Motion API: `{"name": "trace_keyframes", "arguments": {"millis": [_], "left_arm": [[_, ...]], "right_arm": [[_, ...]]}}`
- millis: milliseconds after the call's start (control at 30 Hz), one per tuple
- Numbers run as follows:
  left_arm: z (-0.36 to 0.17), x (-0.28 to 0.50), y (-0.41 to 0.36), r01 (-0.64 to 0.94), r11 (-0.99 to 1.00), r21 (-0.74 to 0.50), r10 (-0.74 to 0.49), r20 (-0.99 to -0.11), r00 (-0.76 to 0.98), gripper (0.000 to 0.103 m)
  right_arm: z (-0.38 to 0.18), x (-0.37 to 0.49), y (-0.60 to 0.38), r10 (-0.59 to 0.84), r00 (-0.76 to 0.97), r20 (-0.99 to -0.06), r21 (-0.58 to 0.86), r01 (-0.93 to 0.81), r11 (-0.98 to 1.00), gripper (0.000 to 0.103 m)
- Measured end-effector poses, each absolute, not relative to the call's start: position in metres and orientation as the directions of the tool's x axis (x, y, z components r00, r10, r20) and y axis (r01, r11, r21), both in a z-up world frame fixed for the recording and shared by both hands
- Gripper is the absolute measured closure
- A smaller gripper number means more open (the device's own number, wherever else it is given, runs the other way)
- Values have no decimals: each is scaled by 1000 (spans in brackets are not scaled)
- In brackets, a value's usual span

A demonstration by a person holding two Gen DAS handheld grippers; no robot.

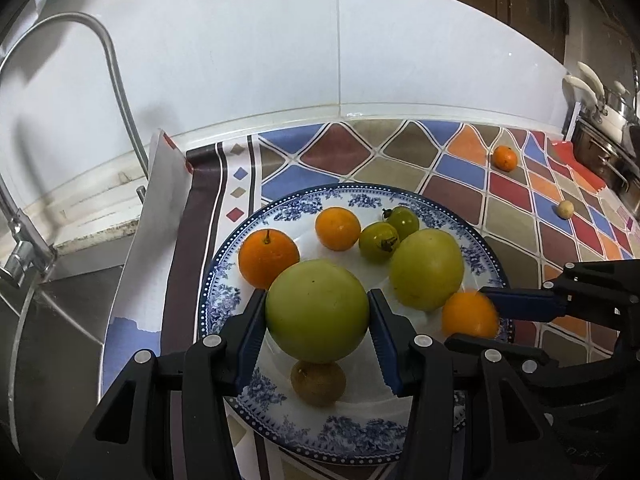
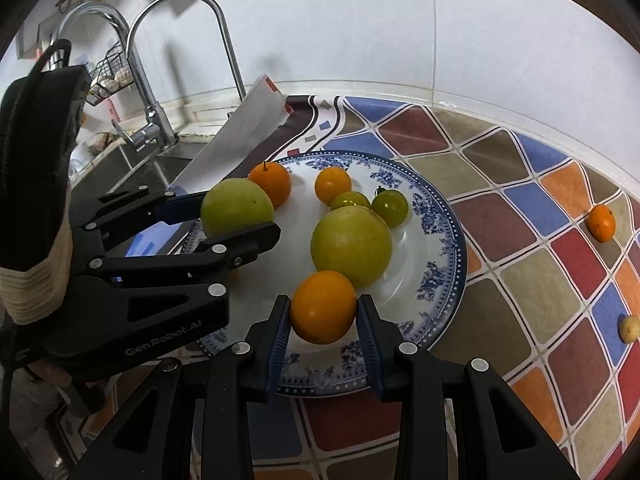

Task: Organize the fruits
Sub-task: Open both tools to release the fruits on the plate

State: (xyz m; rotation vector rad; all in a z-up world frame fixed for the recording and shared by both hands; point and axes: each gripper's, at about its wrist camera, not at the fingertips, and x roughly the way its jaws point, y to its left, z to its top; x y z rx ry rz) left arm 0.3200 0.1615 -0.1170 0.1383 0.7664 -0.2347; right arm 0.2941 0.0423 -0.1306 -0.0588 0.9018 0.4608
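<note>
A blue-and-white plate [image 1: 400,202] [image 2: 444,240] sits on a patterned cloth. My left gripper [image 1: 317,322] [image 2: 236,216] is shut on a large green apple [image 1: 317,310] [image 2: 236,208] and holds it over the plate. My right gripper [image 2: 323,312] [image 1: 476,318] is shut on an orange [image 2: 323,307] [image 1: 469,315] at the plate's near right rim. On the plate lie a second green apple [image 1: 426,269] [image 2: 351,246], two oranges [image 1: 268,258] [image 1: 337,228], two small green tomatoes [image 1: 378,241] [image 1: 403,221] and a brown kiwi [image 1: 318,384].
A small orange [image 1: 505,158] [image 2: 601,223] and a pale small fruit [image 1: 565,209] [image 2: 629,328] lie on the cloth to the right of the plate. A sink [image 1: 52,320] with a tap [image 2: 148,120] is to the left. A white tiled wall stands behind.
</note>
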Motion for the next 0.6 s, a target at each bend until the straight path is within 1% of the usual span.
{"name": "trace_keyframes", "arguments": {"millis": [67,100,167,233,367,467,600], "left_arm": [[-111,316,163,253,966,49,-154,-679,718,45],[-106,314,163,247,967,58,-147,-667,730,42],[-98,310,163,235,969,74,-132,-649,749,41],[-91,304,163,219,973,79,-118,-641,758,38],[-80,291,165,197,979,46,-125,-629,768,38],[-71,280,165,161,986,34,-105,-625,774,38],[-63,267,161,154,988,25,-105,-622,776,38]], "right_arm": [[-130,293,42,355,535,-767,137,-404,905,66],[-129,293,42,358,532,-767,140,-405,903,62],[-126,291,40,356,539,-763,139,-402,905,61],[-121,287,38,348,553,-757,129,-396,909,61],[-109,281,30,345,583,-735,134,-374,918,61],[-99,275,22,333,616,-714,125,-356,926,61],[-87,266,13,329,645,-690,125,-342,932,61]]}}
